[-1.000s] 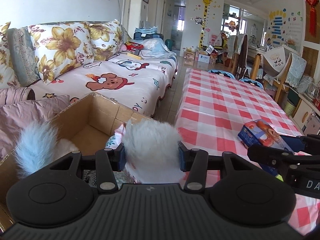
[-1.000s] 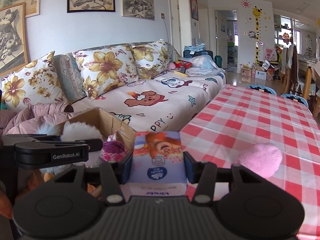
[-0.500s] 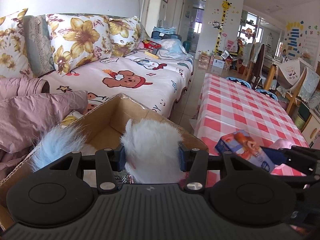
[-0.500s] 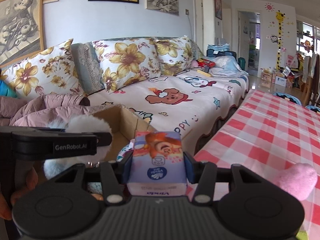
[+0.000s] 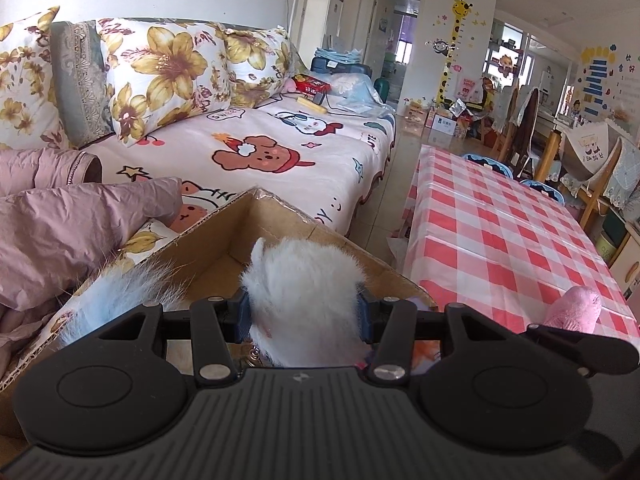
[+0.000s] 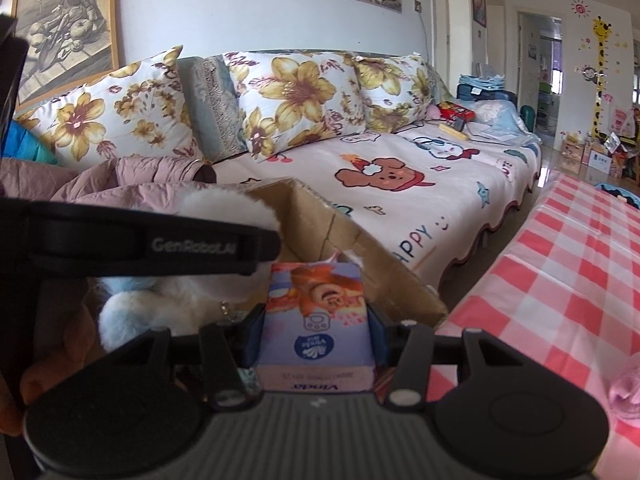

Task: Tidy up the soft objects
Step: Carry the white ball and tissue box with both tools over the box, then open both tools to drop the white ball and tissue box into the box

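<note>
The left tool [image 5: 302,316] is clamped on a white fur toy [image 5: 304,292], held over the open box [image 5: 280,220] beside the sofa [image 5: 280,152]; a blue tuft [image 5: 116,300] hangs at its left. The right tool [image 6: 314,334] grips a tissue pack [image 6: 316,316] at the box's near edge; a pink plush [image 5: 576,306] lies on the table [image 5: 500,240], right.

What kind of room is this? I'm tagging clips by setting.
Most likely a family home's living-dining room: a sofa with floral cushions, a table under a checked cloth, and a giraffe height chart on the wall suggesting children live here.
</note>
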